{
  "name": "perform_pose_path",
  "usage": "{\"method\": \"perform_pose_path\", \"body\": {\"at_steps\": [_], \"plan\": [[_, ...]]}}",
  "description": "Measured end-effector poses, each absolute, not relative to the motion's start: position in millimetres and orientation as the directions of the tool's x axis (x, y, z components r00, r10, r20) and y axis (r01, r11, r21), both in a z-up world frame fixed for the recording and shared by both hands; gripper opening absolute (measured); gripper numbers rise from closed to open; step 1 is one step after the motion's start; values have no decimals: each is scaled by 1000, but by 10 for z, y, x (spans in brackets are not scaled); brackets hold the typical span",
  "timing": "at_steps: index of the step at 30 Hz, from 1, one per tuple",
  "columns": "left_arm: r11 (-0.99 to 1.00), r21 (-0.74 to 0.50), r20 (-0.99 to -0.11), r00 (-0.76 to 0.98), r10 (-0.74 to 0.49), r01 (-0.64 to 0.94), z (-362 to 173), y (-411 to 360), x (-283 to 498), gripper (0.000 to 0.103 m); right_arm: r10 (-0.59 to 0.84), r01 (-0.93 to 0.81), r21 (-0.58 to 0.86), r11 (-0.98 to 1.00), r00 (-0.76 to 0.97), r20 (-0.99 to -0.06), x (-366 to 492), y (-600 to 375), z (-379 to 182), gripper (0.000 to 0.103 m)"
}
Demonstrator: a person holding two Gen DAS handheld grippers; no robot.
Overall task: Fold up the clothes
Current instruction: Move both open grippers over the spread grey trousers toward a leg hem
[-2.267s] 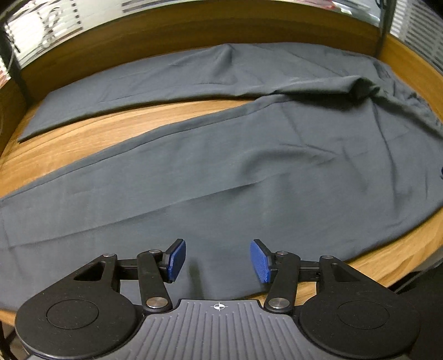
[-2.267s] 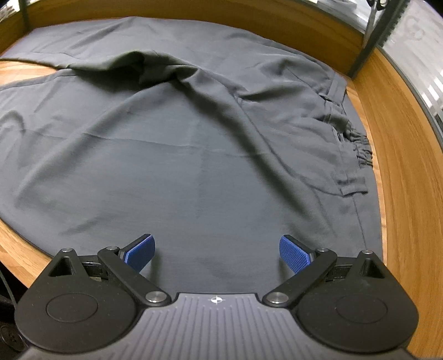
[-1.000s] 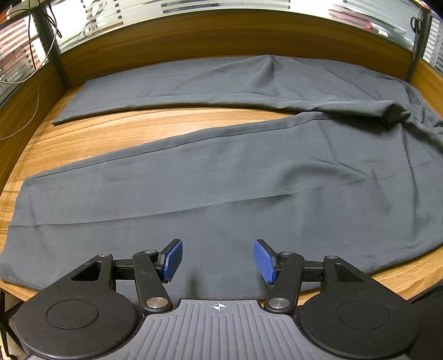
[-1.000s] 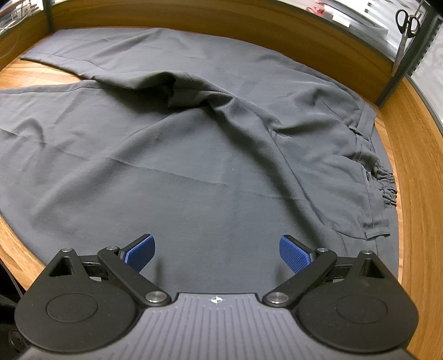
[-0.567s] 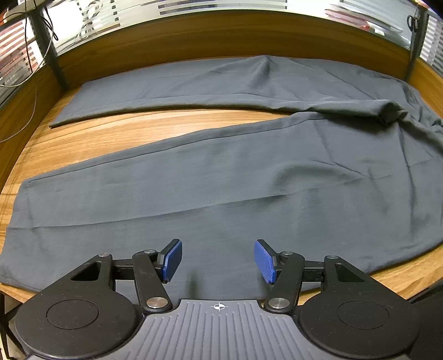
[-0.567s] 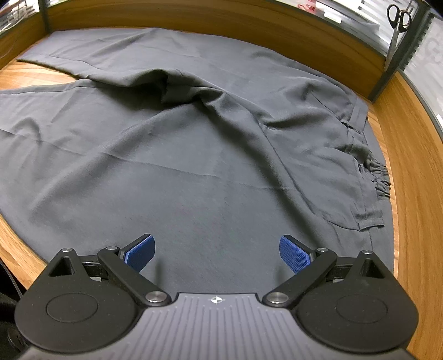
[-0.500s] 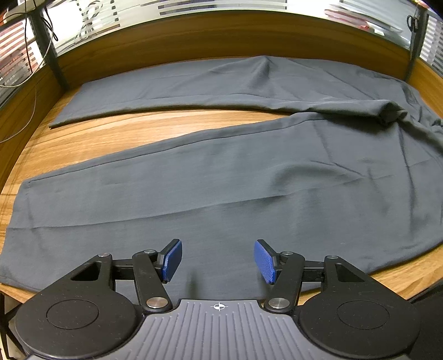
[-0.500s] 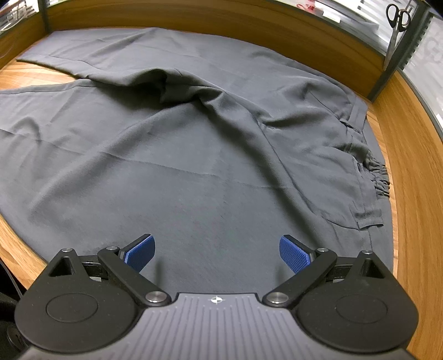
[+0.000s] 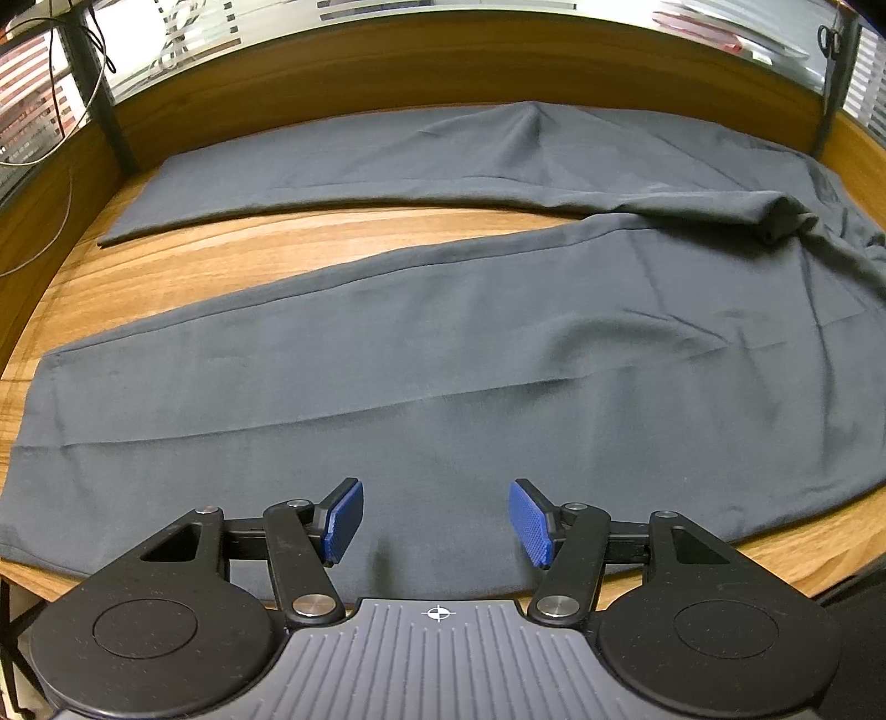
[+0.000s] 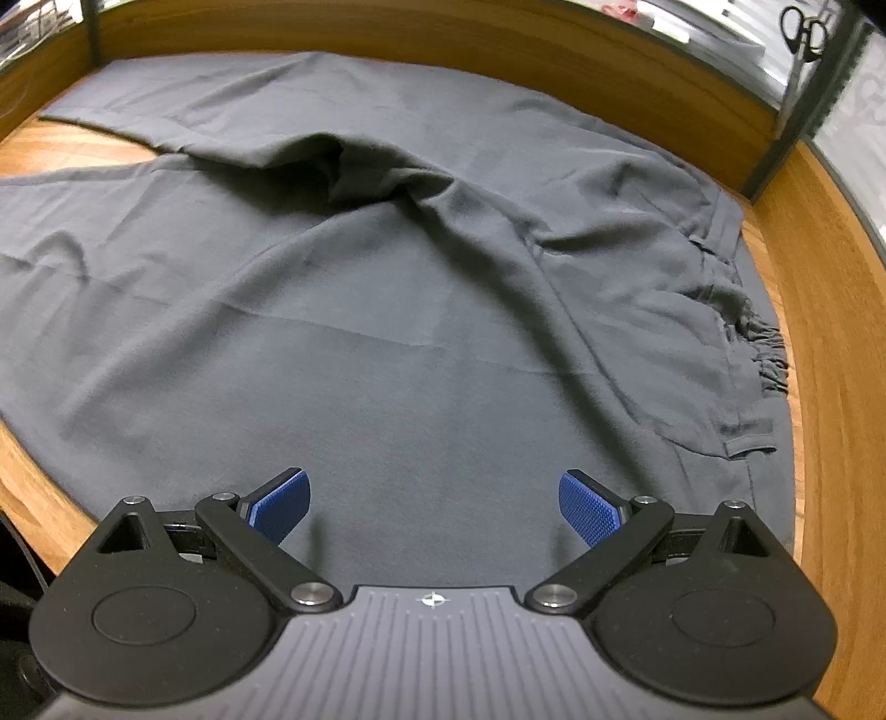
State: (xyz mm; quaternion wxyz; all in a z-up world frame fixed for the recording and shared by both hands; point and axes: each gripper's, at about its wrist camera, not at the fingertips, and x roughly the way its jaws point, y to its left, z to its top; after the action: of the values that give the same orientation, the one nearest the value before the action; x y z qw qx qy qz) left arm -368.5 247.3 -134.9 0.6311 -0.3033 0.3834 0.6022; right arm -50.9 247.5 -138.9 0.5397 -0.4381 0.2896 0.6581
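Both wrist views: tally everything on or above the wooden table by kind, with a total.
Dark grey trousers: 1
Claws, both open and empty: 2, left claw and right claw
Scissors, hanging beyond the table: 1
Total: 4

Left tongs [image 9: 436,520] and right tongs [image 10: 434,507] gape empty, seemingly tilted downward.

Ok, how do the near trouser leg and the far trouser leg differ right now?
The near trouser leg reaches the table's front edge under the left gripper; the far trouser leg lies along the back wall. The near one slants across the wood; the far one runs almost straight. The near one looks broader. Both are dark grey and lie flat, with bare wood between them.
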Motion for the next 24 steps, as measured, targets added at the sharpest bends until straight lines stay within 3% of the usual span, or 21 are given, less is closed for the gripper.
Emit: {"method": "perform_pose_path", "body": {"at_steps": [24], "plan": [[104, 80, -849, -13, 528, -991, -1380, 2542, -3809, 62, 459, -953, -88, -292, -59, -886, -612, 2572, -1374, 99]]}}
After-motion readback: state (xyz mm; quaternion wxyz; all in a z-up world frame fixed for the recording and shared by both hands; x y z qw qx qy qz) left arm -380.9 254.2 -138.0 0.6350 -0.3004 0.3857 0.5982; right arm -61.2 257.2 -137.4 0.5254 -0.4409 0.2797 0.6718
